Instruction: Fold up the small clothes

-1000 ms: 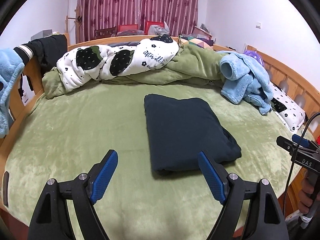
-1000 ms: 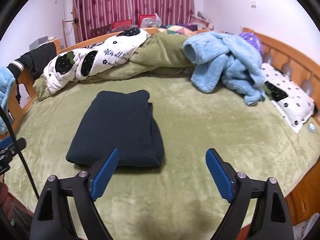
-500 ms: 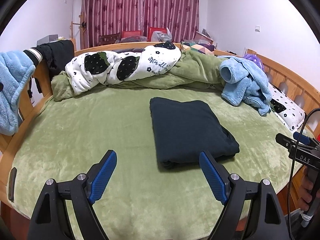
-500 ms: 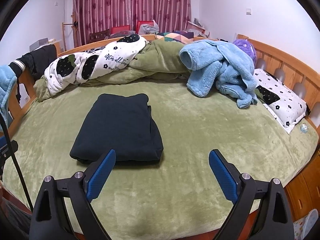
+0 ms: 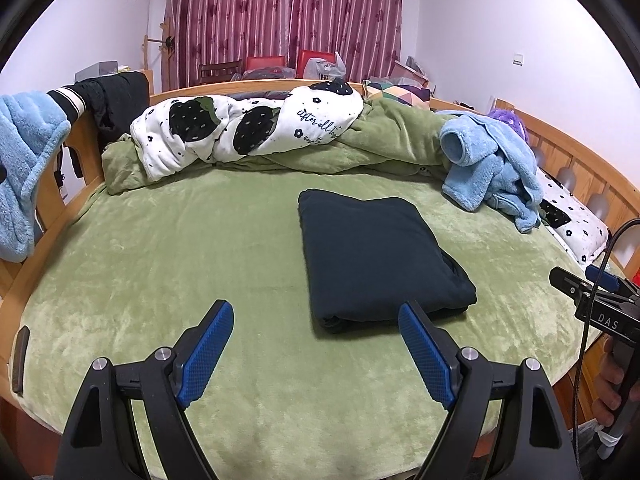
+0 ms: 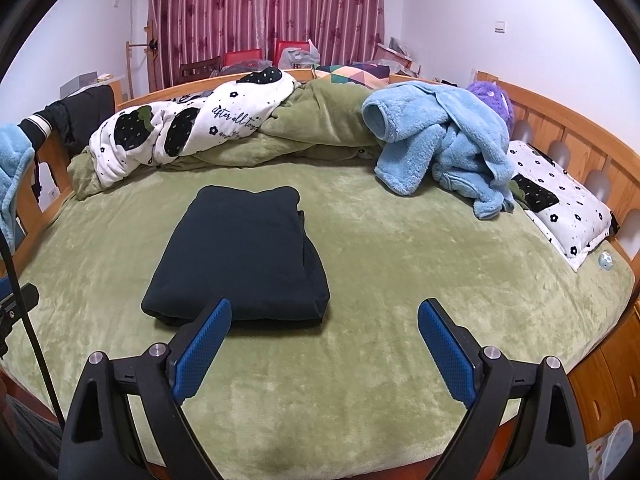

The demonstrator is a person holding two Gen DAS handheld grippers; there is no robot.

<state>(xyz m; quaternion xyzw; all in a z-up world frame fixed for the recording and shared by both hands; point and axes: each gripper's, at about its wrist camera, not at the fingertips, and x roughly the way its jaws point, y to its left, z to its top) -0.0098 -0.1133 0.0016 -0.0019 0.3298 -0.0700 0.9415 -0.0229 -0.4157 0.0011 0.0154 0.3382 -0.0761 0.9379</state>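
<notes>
Folded navy garment, both grippers spread

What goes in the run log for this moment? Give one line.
dark garment folded on green bed | left gripper open, empty | right gripper open, empty

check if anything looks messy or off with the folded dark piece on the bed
Mostly tidy. The dark folded garment lies flat on the green bedspread, but on its right side an inner layer sticks out past the top fold, so that edge is uneven. Both grippers are open and clear of it.
</notes>
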